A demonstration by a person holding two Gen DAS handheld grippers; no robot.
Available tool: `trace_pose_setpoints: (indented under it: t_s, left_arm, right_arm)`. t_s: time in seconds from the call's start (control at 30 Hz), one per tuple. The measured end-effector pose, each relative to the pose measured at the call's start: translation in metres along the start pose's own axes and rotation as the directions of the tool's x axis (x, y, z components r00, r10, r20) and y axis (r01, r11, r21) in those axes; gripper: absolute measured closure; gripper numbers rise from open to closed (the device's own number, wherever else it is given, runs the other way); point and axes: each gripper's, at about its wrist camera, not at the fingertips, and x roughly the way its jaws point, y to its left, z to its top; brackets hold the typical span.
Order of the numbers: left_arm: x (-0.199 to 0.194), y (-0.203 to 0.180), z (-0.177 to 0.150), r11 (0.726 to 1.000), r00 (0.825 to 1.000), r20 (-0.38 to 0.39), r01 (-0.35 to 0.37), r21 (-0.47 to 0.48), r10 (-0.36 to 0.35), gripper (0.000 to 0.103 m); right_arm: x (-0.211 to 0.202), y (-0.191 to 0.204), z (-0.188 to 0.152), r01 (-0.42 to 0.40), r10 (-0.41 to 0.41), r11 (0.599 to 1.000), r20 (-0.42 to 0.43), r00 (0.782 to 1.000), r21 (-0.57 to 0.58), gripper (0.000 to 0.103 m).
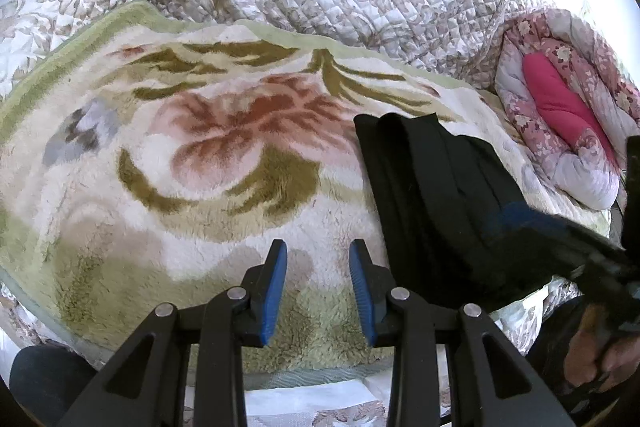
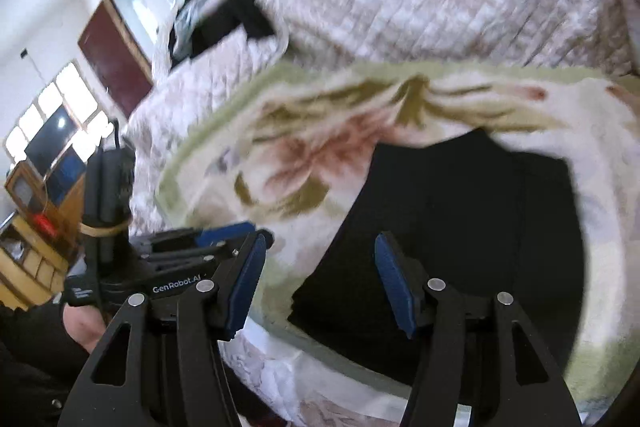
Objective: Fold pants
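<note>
Holding both tools empty, we keep the left tool (image 1: 318, 255) narrowly parted beside the folded black pants (image 1: 432, 195), the right tool (image 2: 320, 247) wide above them.

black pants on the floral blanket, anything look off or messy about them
Nothing stands out. The black pants lie folded into a compact stack on the floral blanket, with the layered edges showing on one side. Both grippers, left and right, are open and hold nothing.

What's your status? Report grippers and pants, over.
Left hand-held gripper open, empty. Right hand-held gripper open, empty. Black fabric pants folded on floral fleece blanket. Nothing obstructing.
</note>
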Motion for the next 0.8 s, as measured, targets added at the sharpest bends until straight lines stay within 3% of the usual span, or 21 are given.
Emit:
trace_pose_setpoints:
  t_s: [0.03, 0.1, 0.13, 0.17, 0.2, 0.27, 0.37, 0.47, 0.63, 0.8]
  left_arm:
    - [-0.001, -0.002, 0.001, 1.0, 1.0, 0.003, 0.002, 0.004, -0.002, 0.068]
    - [-0.002, -0.005, 0.004, 1.0, 1.0, 0.007, 0.008, 0.01, -0.008, 0.068]
    - [-0.002, -0.008, 0.005, 1.0, 1.0, 0.008, 0.015, 0.013, -0.015, 0.068]
    - [-0.001, -0.011, 0.006, 1.0, 1.0, 0.008, 0.022, 0.017, -0.022, 0.068]
    - [0.0, -0.015, 0.008, 0.999, 1.0, 0.007, 0.028, 0.023, -0.029, 0.068]
    - [0.003, -0.022, 0.013, 0.998, 0.999, 0.005, 0.039, 0.039, -0.04, 0.068]
    - [0.006, -0.038, 0.023, 0.996, 0.998, 0.011, 0.061, 0.072, -0.062, 0.068]
    - [0.01, -0.053, 0.036, 0.991, 0.996, 0.024, 0.082, 0.106, -0.085, 0.068]
    - [0.033, -0.084, 0.062, 0.978, 0.992, 0.031, 0.114, 0.172, -0.122, 0.068]
    - [0.07, -0.103, 0.079, 0.97, 0.993, 0.017, 0.111, 0.216, -0.118, 0.068]
  right_arm:
    - [-0.002, -0.009, -0.004, 0.038, -0.038, 0.999, -0.004, 0.999, 0.021, 0.047]
    - [0.004, -0.028, -0.015, 0.105, -0.102, 0.992, -0.051, 0.993, 0.064, 0.067]
    - [0.015, -0.038, -0.024, 0.151, -0.141, 0.985, -0.116, 0.983, 0.08, 0.071]
    - [0.019, -0.042, -0.03, 0.148, -0.136, 0.985, -0.138, 0.981, 0.083, 0.08]
    - [0.018, -0.041, -0.033, 0.127, -0.116, 0.989, -0.13, 0.985, 0.08, 0.082]
    - [0.018, -0.034, -0.03, 0.06, -0.051, 0.996, -0.146, 0.988, 0.06, 0.082]
    - [0.014, -0.041, -0.022, 0.053, -0.045, 0.996, -0.117, 0.992, 0.072, 0.082]
    - [0.005, -0.063, -0.006, 0.103, -0.096, 0.986, -0.064, 0.993, 0.13, 0.082]
    - [0.01, -0.096, 0.029, 0.177, -0.172, 0.974, -0.046, 0.984, 0.142, 0.082]
    - [0.043, -0.124, 0.05, 0.225, -0.213, 0.968, -0.11, 0.971, 0.114, 0.082]
